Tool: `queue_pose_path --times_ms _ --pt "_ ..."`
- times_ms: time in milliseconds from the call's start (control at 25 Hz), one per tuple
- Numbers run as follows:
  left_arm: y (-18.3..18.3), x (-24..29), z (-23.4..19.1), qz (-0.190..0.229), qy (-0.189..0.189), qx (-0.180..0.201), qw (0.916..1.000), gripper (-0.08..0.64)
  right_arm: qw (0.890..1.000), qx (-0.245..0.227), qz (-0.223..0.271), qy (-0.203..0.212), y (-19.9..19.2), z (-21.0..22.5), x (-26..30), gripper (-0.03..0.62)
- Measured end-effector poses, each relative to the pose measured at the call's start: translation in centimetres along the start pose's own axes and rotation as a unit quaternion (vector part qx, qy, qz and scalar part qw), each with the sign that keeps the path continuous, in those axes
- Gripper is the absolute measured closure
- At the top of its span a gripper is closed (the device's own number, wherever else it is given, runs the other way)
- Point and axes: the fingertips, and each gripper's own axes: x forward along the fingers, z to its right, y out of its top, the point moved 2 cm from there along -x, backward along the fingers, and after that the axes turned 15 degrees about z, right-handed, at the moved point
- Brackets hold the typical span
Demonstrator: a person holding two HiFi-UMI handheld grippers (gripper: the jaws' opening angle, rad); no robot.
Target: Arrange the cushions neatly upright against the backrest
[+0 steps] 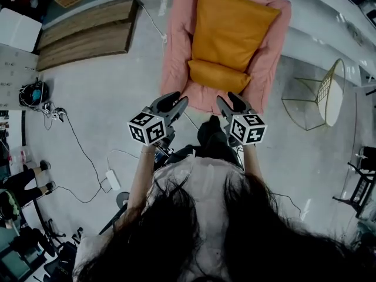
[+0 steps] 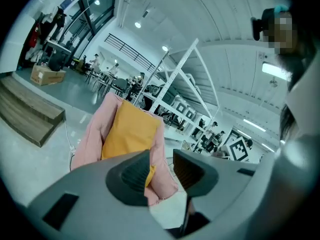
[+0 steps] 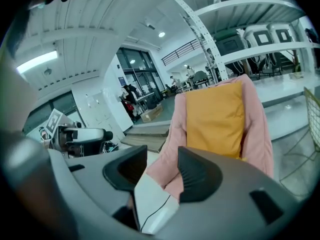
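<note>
A pink armchair (image 1: 176, 51) stands just ahead of me. A large orange cushion (image 1: 232, 31) leans upright against its backrest, and a small orange cushion (image 1: 217, 75) lies across the front of the seat. My left gripper (image 1: 178, 102) hovers at the chair's front left edge, jaws apart with nothing between them. My right gripper (image 1: 232, 102) hovers at the front right edge, open and empty too. The left gripper view shows the large cushion (image 2: 127, 134) and the chair (image 2: 92, 134) beyond the open left gripper (image 2: 162, 171). The right gripper view shows the large cushion (image 3: 215, 116) and chair (image 3: 257, 124) past the right gripper (image 3: 162, 173).
A low wooden platform (image 1: 88, 31) lies on the floor to the left of the chair. A gold wire side table (image 1: 320, 96) stands to its right. A white power strip (image 1: 111, 180) and cables trail over the floor at the left. White shelving (image 1: 329, 16) runs behind.
</note>
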Motion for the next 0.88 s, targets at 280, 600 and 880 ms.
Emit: queue_pose_path --times_ms 280,600,880 --pt "-2.0 -7.1 2.7 0.008 -0.036 0.0 0.9993 0.403 1.0 0.003 0.017 -0.01 -2.3 -6.7 -4.8 0.393" --pt "-5.3 -10.3 6.4 -0.017 -0.069 -0.014 0.9974 0.403 0.999 -0.011 0.012 -0.032 -4.4 -9.6 -11.1 0.4" --pt "-6.2 -10.5 11.0 -0.027 -0.088 0.02 0.9956 0.405 0.999 -0.009 0.022 -0.043 -4.3 -8.5 -15.2 0.4"
